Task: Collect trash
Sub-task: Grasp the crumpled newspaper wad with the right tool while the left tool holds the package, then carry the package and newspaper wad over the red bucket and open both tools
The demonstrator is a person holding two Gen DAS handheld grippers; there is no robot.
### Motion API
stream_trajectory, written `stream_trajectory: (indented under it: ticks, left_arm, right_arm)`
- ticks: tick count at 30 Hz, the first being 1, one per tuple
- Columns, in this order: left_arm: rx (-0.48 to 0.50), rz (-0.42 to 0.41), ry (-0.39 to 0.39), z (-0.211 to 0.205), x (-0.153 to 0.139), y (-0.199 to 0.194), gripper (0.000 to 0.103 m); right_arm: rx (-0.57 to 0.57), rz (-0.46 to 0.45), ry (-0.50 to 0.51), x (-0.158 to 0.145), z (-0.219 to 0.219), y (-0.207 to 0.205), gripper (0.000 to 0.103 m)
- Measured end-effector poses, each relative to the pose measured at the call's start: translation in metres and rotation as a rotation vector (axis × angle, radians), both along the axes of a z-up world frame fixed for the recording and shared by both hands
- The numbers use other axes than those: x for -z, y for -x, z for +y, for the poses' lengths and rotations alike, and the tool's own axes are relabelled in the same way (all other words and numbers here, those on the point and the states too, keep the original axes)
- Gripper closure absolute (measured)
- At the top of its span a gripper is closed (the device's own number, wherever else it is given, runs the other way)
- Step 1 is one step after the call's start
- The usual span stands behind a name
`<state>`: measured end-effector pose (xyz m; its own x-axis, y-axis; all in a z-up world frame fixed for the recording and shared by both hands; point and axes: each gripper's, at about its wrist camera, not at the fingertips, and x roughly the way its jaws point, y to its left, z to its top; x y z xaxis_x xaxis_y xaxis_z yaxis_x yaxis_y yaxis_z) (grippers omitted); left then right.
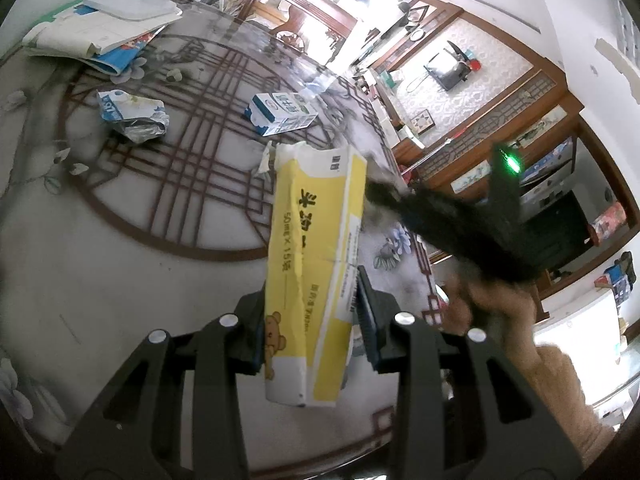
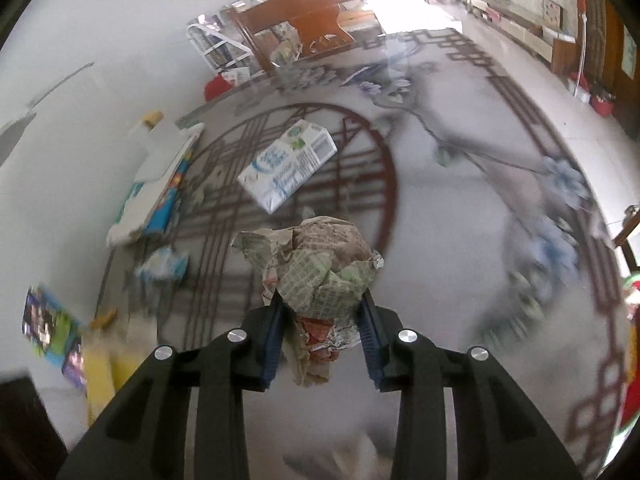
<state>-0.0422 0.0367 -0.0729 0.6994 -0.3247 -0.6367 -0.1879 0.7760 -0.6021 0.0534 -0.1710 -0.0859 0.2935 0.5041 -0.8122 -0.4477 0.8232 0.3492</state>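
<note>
The left gripper was clamped on a torn yellow box that stood up the middle of its frame, both pads pressed to its sides. The right gripper was closed around a paper wad at centre frame, blue pads against its flanks. On the patterned table a milk carton lay above the yellow box, with a crushed carton at the upper left. A stack of papers sat at the top left corner. At the right of the left view the right gripper showed as a dark blur
</note>
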Motion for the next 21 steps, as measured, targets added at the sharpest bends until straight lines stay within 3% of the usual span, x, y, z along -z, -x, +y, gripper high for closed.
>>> stream_trajectory:
  ticks: [7,21]
  left_arm:
    - [0.003,0.007,-0.034,-0.004,-0.001,0.001,0.068]
    - [0.015,0.029,-0.151,-0.019,-0.003,-0.003,0.068]
  right_arm:
    - [-0.001,-0.104,0.030,-0.013,-0.048,0.051,0.070]
    - [0.050,-0.137,-0.006,-0.017,-0.095,0.083,0.069]
